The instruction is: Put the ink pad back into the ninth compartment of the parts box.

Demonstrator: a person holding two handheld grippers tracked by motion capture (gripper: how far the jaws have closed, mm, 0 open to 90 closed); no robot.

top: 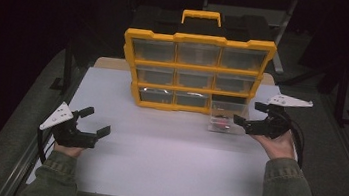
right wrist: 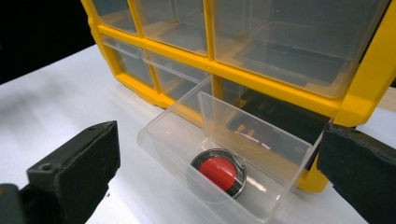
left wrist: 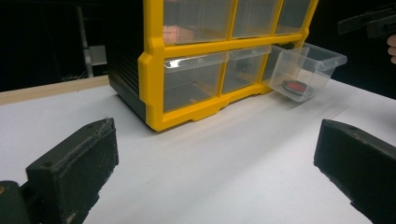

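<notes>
— Looking past the right tongs (top: 252, 117), what sits just ahead of them?

— A clear drawer (right wrist: 224, 163), pulled out of the bottom right slot of the yellow organizer (top: 195, 74) and resting on the bench (top: 164, 162). It lies between the spread jaws, which do not grip it; in the right gripper view one jaw is close beside its corner, though I cannot tell if it touches. A round red and black disc (right wrist: 219, 171) lies in the drawer's bottom.

— And the left tongs (top: 95, 122)?

— Spread too, pinching nothing, well apart from the drawer. Bare bench lies ahead of them, then the organizer's near corner.

— Anything blocking the drawer?

— Only the organizer right behind it; its other clear drawers are pushed in.
</notes>
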